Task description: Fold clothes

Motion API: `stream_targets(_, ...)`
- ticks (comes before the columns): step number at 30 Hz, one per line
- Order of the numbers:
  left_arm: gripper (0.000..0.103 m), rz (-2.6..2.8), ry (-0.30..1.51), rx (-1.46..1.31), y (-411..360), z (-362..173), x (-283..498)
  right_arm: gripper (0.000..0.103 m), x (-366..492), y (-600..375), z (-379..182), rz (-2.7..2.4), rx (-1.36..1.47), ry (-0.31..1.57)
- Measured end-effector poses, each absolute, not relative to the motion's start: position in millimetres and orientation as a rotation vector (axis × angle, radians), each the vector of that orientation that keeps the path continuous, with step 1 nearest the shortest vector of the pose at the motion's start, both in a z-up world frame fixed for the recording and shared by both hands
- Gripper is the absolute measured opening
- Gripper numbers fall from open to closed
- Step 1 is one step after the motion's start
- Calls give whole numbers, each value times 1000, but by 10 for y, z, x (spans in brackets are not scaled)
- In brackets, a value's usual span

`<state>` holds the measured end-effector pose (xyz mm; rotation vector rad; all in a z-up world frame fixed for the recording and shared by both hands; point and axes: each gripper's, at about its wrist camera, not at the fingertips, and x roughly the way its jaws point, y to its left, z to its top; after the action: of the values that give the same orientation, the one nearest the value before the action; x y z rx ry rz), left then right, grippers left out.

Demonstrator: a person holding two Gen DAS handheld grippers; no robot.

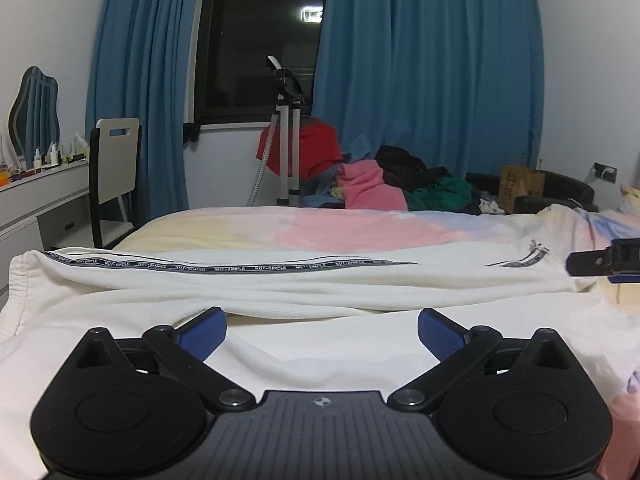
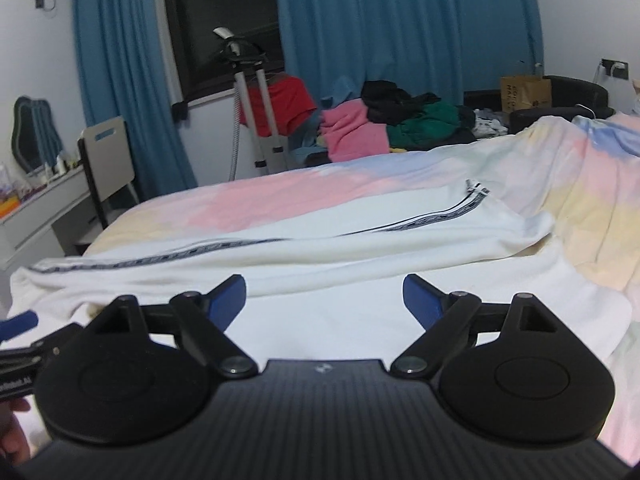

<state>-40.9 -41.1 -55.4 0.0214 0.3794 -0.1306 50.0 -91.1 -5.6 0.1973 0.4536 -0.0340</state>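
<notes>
White track trousers point(image 1: 280, 284) with a dark lettered side stripe lie lengthwise across the bed, one leg over the other; they also show in the right wrist view point(image 2: 340, 236). My left gripper point(image 1: 322, 330) is open and empty, low over the near white cloth. My right gripper point(image 2: 324, 298) is open and empty, just above the near leg. The right gripper's tip shows at the right edge of the left wrist view point(image 1: 604, 262); the left gripper shows at the left edge of the right wrist view point(image 2: 24, 340).
The bed has a pastel pink, yellow and blue sheet point(image 1: 320, 228). A pile of coloured clothes point(image 1: 384, 184) lies beyond it by blue curtains point(image 1: 420, 80). A garment steamer stand point(image 1: 288, 136), a chair point(image 1: 114, 176) and a dresser point(image 1: 36, 200) stand on the left.
</notes>
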Motion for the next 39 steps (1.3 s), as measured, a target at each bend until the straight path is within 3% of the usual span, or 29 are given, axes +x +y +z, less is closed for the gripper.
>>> stream_targets(22,103,98,709,-267,648,-745,-130,87,699,-1017,-259,-78,265,530)
stream_targets(32,101,539,791,-576,2127,-463,-259,87,770,-1122,-330,-125,298,582)
stream_targets(39,98,839,768,-866,3148,-606,-713,87,769,-1136,-302,-119,308,574)
